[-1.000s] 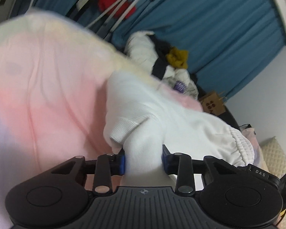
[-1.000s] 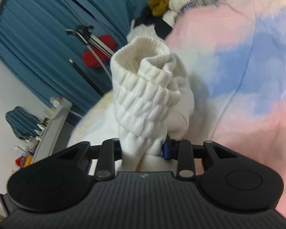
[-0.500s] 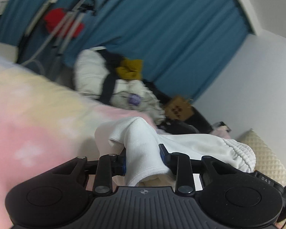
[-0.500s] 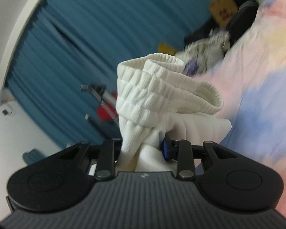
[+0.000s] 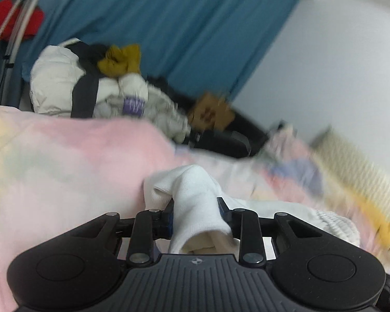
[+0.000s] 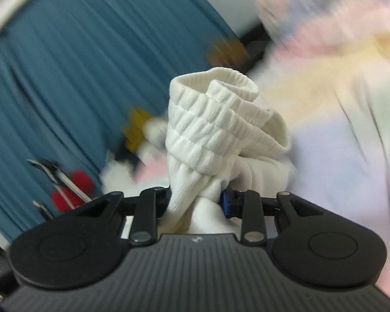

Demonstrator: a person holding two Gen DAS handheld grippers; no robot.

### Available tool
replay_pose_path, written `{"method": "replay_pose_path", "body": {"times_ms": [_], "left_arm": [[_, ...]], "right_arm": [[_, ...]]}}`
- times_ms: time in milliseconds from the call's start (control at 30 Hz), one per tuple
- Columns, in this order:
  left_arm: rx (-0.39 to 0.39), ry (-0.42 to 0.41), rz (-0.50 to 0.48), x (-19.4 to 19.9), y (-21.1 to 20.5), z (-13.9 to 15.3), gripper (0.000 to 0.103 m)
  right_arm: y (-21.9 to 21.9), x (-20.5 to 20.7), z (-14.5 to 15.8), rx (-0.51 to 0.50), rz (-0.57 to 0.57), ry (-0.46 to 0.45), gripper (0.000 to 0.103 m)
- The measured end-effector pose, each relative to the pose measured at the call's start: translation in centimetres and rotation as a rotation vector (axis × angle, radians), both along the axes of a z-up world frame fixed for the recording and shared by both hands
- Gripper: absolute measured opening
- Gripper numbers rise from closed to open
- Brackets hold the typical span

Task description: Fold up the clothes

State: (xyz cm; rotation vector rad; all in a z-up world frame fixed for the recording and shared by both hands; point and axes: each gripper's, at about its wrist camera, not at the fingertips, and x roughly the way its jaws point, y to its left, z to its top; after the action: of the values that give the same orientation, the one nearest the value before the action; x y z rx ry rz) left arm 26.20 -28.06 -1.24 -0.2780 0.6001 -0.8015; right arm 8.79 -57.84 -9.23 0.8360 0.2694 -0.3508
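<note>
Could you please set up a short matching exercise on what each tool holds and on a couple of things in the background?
Things:
1. left tool
2. right tool
3. curtain
4. bedcover

States:
a. blue, hanging behind the clothes pile
b. shut on smooth white fabric
c. pastel pink, beneath the garment
d. shut on the ribbed white waistband

Pairs: 1-b, 2-d, 3-a, 4-c

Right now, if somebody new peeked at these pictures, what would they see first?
First, the bunched white knit garment pinched in the jaws of the left gripper, low in the middle, with its ribbed elastic band sticking up from the right gripper. Behind it hangs the big pleated blue curtain, with a heap of pale and mustard clothes at its foot, beyond the pastel pink blanket.
</note>
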Motion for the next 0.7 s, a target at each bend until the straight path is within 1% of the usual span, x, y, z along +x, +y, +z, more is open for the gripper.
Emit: {"method": "replay_pose_path", "body": {"times_ms": [33, 100, 167, 233, 300, 333, 367, 400, 433, 467, 533, 567, 633, 700], "left_arm": [[0.034, -0.001, -0.017, 0.0, -0.4, -1.0, 0.032], [0.095, 0.002, -0.030, 0.0, -0.2, -2.6, 0.033], [0.140, 0.038, -0.024, 0.3, 0.0, -3.8, 0.034], [0.180, 0.089, -0.022, 0.5, 1.4, -4.8, 0.035], [0.220, 0.098, -0.022, -0.1, 1.9, -5.2, 0.040], [0.233, 0.097, -0.017, -0.3, 2.4, -5.0, 0.042], [0.242, 0.090, -0.004, -0.8, 3.0, -4.7, 0.046], [0.252, 0.085, 0.004, -1.4, 3.5, -4.1, 0.047], [0.263, 0.081, 0.012, -2.0, 4.0, -3.4, 0.046], [0.277, 0.072, 0.021, -2.5, 4.4, -2.9, 0.047], [0.296, 0.058, 0.023, -4.3, 5.7, -1.1, 0.051], [0.299, 0.047, 0.020, -5.0, 6.2, -0.4, 0.054], [0.294, -0.007, 0.015, -7.6, 7.7, 1.8, 0.058], [0.283, -0.073, 0.002, -9.9, 8.9, 3.4, 0.066]], "right_arm": [[-0.5, 0.2, -1.4, 0.062, 0.001, 0.050, 0.033], [-1.3, -0.2, -3.4, 0.205, 0.000, 0.071, 0.036], [-1.0, -0.1, -4.1, 0.231, 0.004, 0.110, 0.041], [-0.6, -0.1, -4.3, 0.238, 0.016, 0.153, 0.045], [-0.7, -0.5, -4.6, 0.287, 0.011, 0.168, 0.048], [-0.7, -0.8, -4.6, 0.317, 0.006, 0.169, 0.052], [-0.7, -1.0, -4.5, 0.332, 0.002, 0.179, 0.057], [-0.4, -1.2, -4.1, 0.328, -0.006, 0.206, 0.058], [0.5, -1.5, -3.7, 0.307, -0.008, 0.229, 0.059], [1.5, -2.3, -2.8, 0.272, -0.010, 0.245, 0.059], [3.0, -3.4, -0.8, 0.170, -0.024, 0.271, 0.059], [3.7, -4.0, 0.1, 0.116, -0.031, 0.283, 0.059], [5.3, -5.2, 2.1, -0.001, -0.035, 0.293, 0.059], [6.6, -6.6, 3.7, -0.096, -0.042, 0.292, 0.059]]}}
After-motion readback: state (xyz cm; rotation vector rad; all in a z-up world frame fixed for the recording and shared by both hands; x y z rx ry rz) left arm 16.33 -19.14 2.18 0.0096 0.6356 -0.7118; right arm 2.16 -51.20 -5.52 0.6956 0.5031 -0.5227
